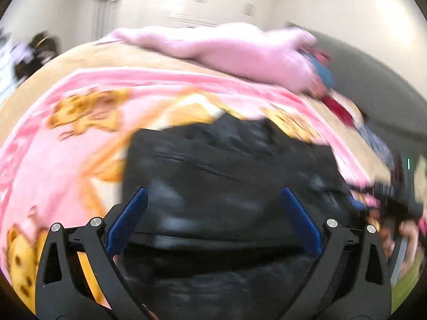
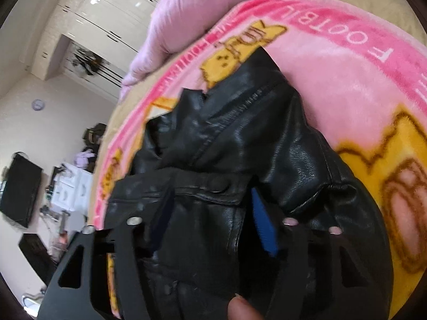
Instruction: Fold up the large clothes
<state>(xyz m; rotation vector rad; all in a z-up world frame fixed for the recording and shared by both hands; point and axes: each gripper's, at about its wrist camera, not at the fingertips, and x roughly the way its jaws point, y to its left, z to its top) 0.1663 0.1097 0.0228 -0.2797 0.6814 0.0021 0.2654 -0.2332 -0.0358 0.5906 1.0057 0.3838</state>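
A black leather jacket (image 1: 229,176) lies on a pink blanket printed with yellow cartoon figures (image 1: 80,133). My left gripper (image 1: 213,190) hovers over the jacket's body, its blue pads (image 1: 128,221) spread wide with nothing between them. In the right wrist view the jacket (image 2: 267,138) is bunched, collar and zip away from me. My right gripper (image 2: 212,194) has its fingers on either side of the snap-buttoned hem fold, the blue pad (image 2: 264,224) against the leather. A person's thumb (image 2: 240,306) shows at the bottom edge.
A pale pink quilt (image 1: 226,50) is heaped at the far side of the tan bed (image 1: 88,56), with other clothes (image 1: 339,106) beside it. White wardrobes (image 2: 106,13), a black screen (image 2: 18,194) and a cluttered white dresser (image 2: 72,186) stand beyond the bed's edge.
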